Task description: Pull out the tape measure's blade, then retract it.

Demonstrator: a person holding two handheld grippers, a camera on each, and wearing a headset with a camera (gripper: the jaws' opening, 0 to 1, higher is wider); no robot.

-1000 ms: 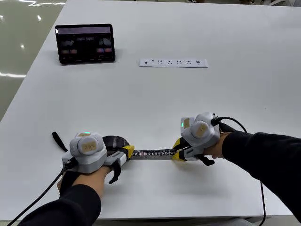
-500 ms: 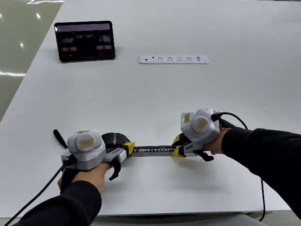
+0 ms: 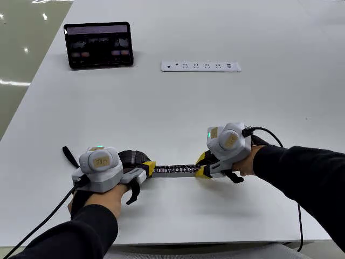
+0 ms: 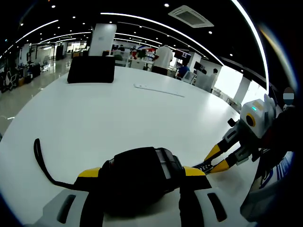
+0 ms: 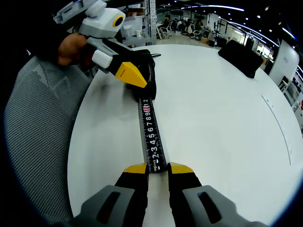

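The black tape measure case lies on the white table, with my left gripper shut on it. From that gripper's own view, the case fills the gap between the yellow-tipped jaws of the left gripper. A short length of blade runs right from the case, flat on the table. My right gripper is shut on the blade's free end. In the right gripper view the numbered blade leads from the right gripper to the case, which the left gripper holds.
The case's black wrist strap trails left on the table. A dark tablet stands at the back left and a white power strip lies at the back middle. The table's front edge is close below both hands.
The right gripper with the blade end has crept slightly left toward the case. The left gripper and case have stayed put; the head camera shifted a little.
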